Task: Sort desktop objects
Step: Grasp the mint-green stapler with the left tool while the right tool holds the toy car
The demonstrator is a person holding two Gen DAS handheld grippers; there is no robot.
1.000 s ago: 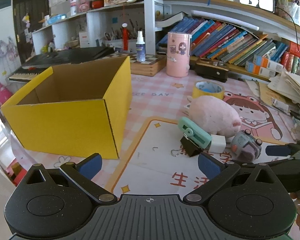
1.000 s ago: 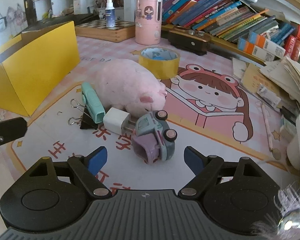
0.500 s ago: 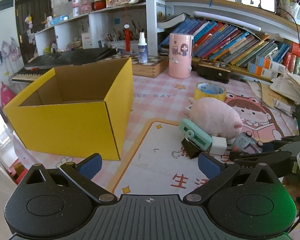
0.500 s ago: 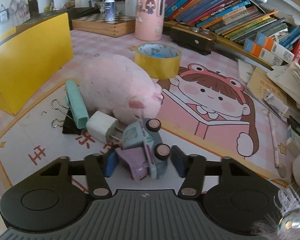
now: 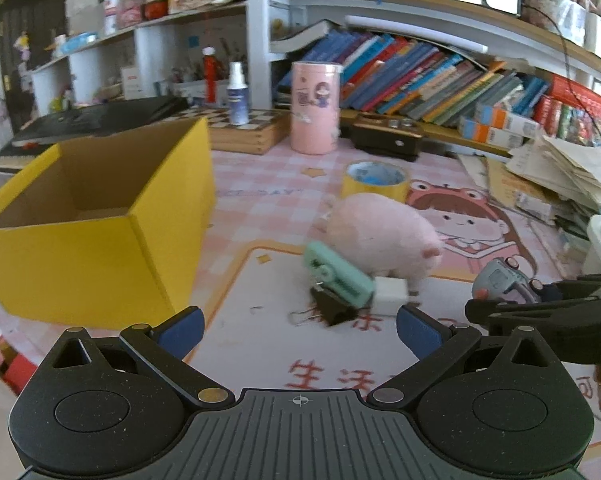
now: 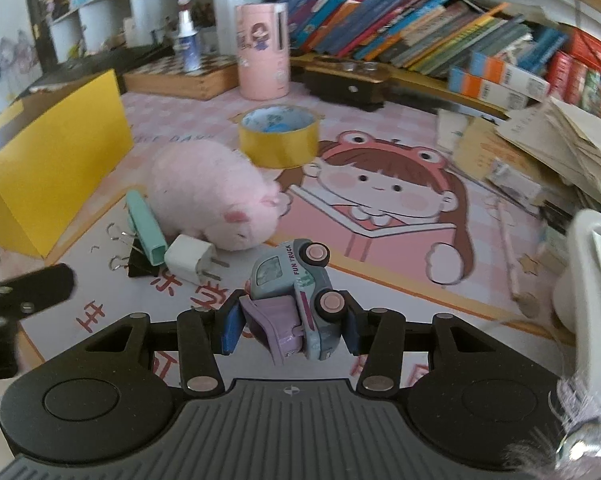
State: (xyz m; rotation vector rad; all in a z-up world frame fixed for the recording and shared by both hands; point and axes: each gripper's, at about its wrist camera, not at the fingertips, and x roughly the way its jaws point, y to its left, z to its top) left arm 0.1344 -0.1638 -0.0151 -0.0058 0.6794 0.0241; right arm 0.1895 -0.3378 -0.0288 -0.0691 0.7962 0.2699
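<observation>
My right gripper (image 6: 290, 326) is shut on a grey and purple toy truck (image 6: 296, 300) and holds it just above the desk mat; the truck also shows in the left wrist view (image 5: 500, 280). My left gripper (image 5: 300, 330) is open and empty above the mat, short of a black binder clip (image 5: 330, 306). A mint green stapler (image 5: 338, 276), a white charger plug (image 5: 388, 294) and a pink plush pig (image 5: 380, 238) lie together behind it. An open yellow box (image 5: 100, 216) stands at the left. A yellow tape roll (image 5: 374, 180) sits behind the pig.
A pink cylinder tin (image 5: 315, 106), a spray bottle (image 5: 236, 96) on a wooden chessboard box (image 5: 252, 132) and a black device (image 5: 384, 138) stand at the back. Books fill the shelf (image 5: 440, 76). Stacked papers (image 5: 560, 172) lie at the right.
My right gripper closed on the toy truck and lifted it a little. My left gripper moved forward and right, toward the binder clip and stapler.
</observation>
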